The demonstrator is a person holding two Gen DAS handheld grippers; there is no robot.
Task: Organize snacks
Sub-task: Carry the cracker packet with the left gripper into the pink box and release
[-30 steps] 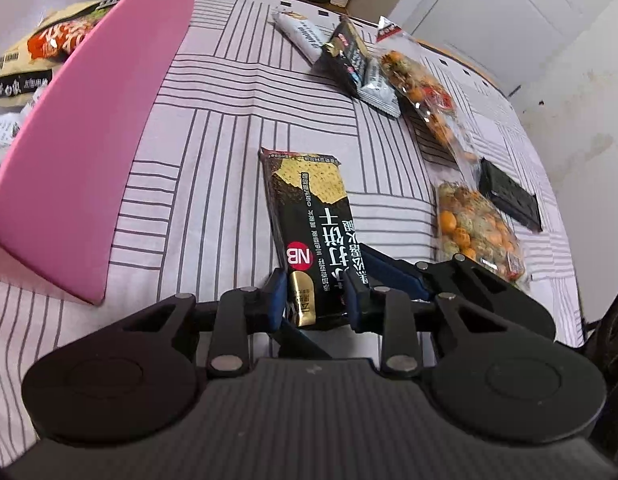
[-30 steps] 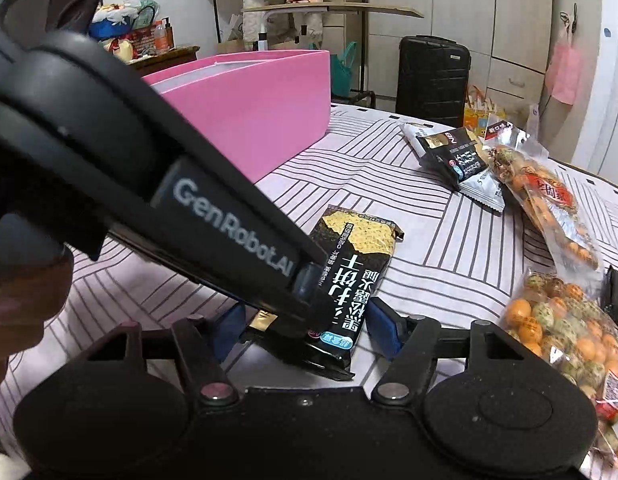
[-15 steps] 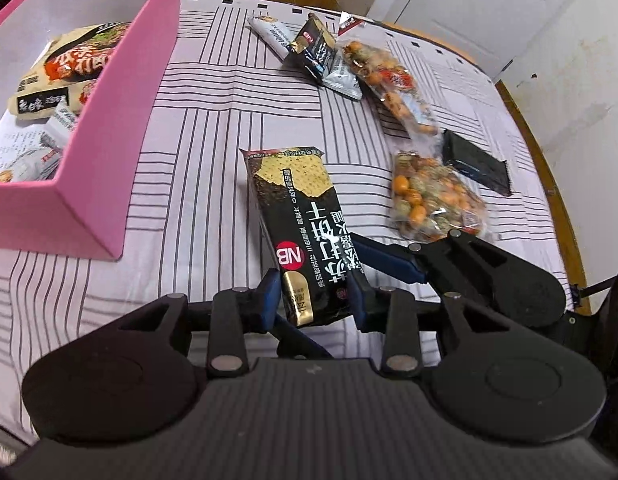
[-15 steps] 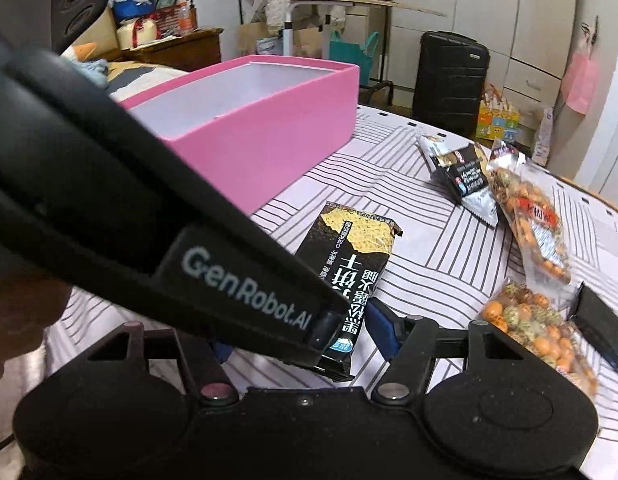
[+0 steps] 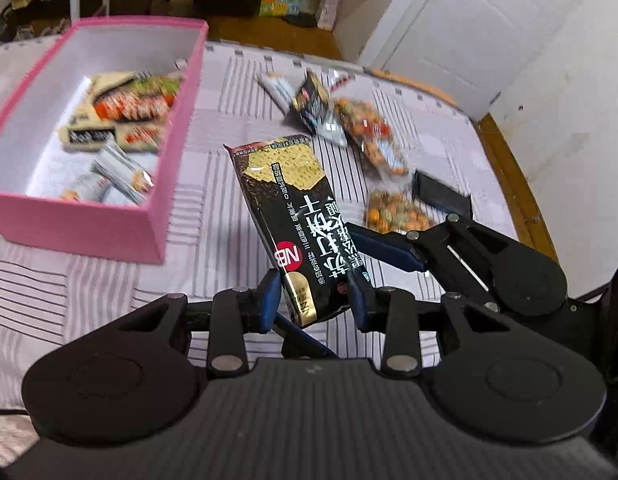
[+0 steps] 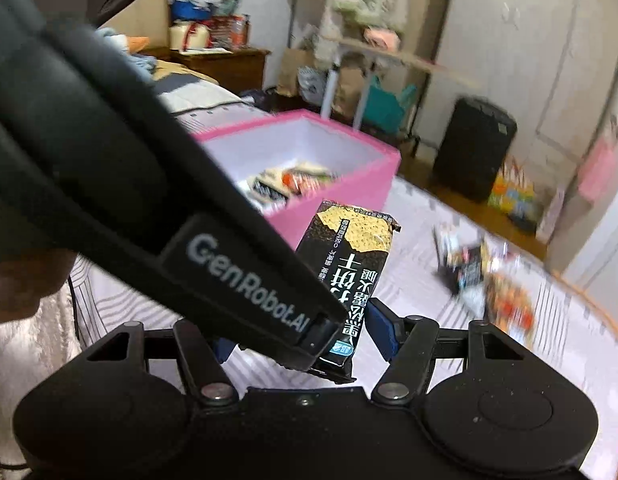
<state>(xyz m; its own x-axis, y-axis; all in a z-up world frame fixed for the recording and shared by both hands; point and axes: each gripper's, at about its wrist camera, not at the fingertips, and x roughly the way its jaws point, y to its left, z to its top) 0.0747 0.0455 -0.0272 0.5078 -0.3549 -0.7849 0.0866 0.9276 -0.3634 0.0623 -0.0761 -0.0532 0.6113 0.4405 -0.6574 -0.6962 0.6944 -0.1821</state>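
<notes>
above striped cloth (image 5: 213, 208), cracker pack (image 5: 297, 220) gripped by left gripper (image 5: 313, 300) fingers; right gripper (image 6: 305, 340) fingers clamp same pack.

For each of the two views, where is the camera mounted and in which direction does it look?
Left wrist view: sits on the left tool, looking down across the striped table at the pink box; the right tool shows too.
Right wrist view: sits on the right tool, looking over the table into the room; the left tool's body crosses it.
Shared: the black cracker packet, held by both tools, and the pink box.
</notes>
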